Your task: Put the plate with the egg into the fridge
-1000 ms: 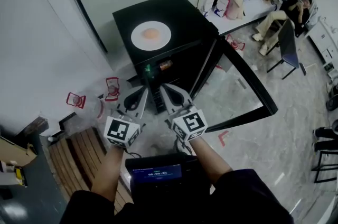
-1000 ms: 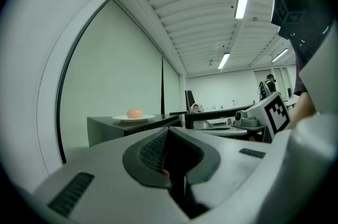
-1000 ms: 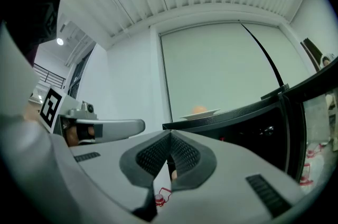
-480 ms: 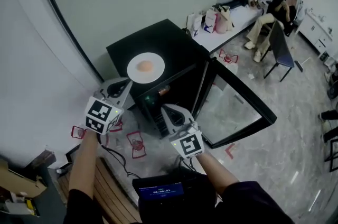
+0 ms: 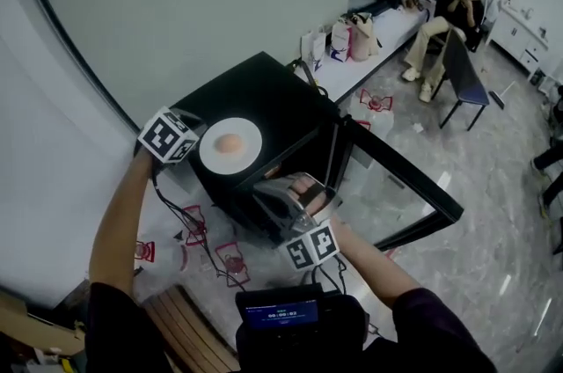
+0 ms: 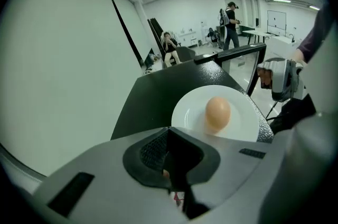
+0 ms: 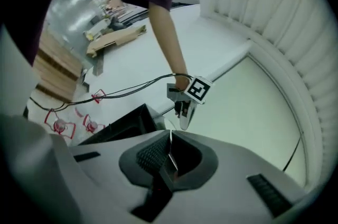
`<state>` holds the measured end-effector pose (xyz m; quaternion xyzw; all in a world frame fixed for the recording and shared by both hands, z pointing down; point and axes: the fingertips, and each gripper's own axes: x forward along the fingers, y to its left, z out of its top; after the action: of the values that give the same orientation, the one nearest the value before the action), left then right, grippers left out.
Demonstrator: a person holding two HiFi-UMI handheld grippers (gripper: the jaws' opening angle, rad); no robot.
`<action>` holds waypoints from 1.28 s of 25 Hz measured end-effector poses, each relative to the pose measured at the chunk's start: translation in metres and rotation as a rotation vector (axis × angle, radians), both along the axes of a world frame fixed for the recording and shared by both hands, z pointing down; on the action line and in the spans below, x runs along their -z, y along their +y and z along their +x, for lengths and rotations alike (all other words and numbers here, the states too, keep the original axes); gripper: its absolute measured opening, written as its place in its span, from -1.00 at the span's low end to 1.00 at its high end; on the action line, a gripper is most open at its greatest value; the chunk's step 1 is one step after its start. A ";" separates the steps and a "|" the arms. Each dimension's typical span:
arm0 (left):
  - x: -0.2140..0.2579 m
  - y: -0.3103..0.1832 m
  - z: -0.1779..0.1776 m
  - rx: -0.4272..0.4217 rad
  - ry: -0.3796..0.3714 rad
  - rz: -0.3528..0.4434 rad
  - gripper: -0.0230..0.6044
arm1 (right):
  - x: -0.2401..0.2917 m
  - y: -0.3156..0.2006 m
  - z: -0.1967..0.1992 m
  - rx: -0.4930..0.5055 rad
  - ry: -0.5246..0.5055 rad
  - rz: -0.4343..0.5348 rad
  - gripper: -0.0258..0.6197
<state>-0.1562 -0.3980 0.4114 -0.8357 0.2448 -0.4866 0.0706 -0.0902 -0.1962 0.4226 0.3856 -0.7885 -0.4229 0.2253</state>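
A white plate (image 5: pixel 230 146) with a brown egg (image 5: pixel 229 143) lies on top of the small black fridge (image 5: pixel 281 112). The fridge's glass door (image 5: pixel 400 186) stands swung open to the right. My left gripper (image 5: pixel 195 130) is at the plate's left rim, jaws shut. In the left gripper view the plate (image 6: pixel 237 125) and egg (image 6: pixel 217 112) lie just past the closed tips (image 6: pixel 169 132). My right gripper (image 5: pixel 274 192) hovers shut and empty before the fridge's open front. The right gripper view looks past its closed jaws (image 7: pixel 170 136) at the left gripper (image 7: pixel 186 101).
A person sits on a chair (image 5: pixel 462 68) at the back right, beside bags (image 5: pixel 352 32) on a low white ledge. Red-framed items (image 5: pixel 233 261) and cables lie on the floor left of the fridge. A wooden pallet (image 5: pixel 180 318) is near my feet.
My left gripper has risen from in front of the fridge up to the plate's left rim. The right gripper stayed low by the fridge front. The head view has shifted.
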 end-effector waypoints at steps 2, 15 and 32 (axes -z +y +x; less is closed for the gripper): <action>-0.004 -0.008 0.007 -0.026 -0.050 -0.017 -0.90 | -0.003 -0.010 -0.001 -0.006 0.096 0.007 -0.88; -0.030 -0.028 0.028 -0.184 -0.206 -0.054 -0.90 | -0.015 -0.037 0.001 -0.057 0.492 0.038 -0.47; -0.023 0.017 0.050 -0.289 -0.170 0.029 -0.90 | -0.024 -0.021 0.001 -0.089 0.630 0.115 -0.84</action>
<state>-0.1057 -0.3806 0.4342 -0.8170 0.1222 -0.5365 0.1724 -0.0890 -0.2173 0.4470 0.2823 -0.6370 -0.5551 0.4543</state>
